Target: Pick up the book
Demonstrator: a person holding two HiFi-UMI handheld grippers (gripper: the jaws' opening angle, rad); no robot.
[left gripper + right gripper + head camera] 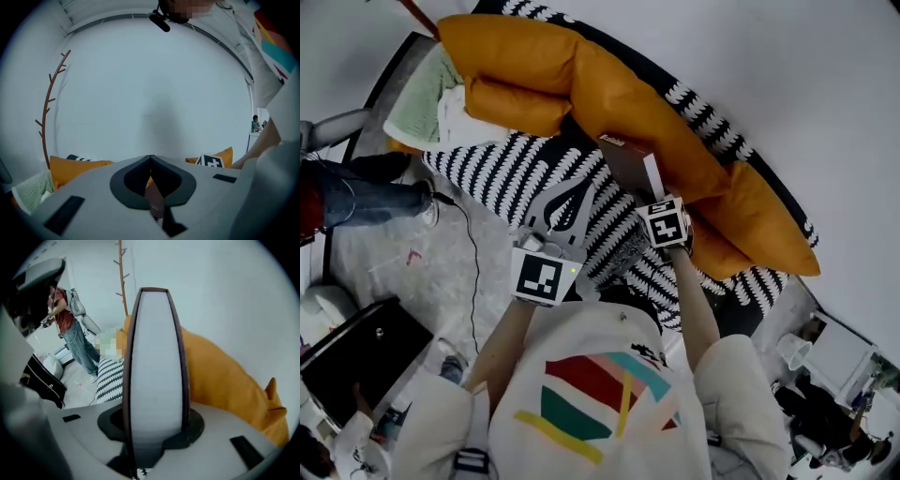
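The book has a brown cover and a white page edge. My right gripper is shut on it and holds it above the sofa seat, in front of the orange cushions. In the right gripper view the book stands upright between the two jaws of the right gripper, page edge toward the camera. My left gripper hovers just left of the book over the black-and-white cover, its jaws shut with nothing in them. In the left gripper view the tips of the left gripper meet, facing the white wall.
The sofa cover is striped black and white, with orange cushions along the back. A pale green blanket lies at its left end. A person in jeans stands on the floor at left, near a cable and a black case.
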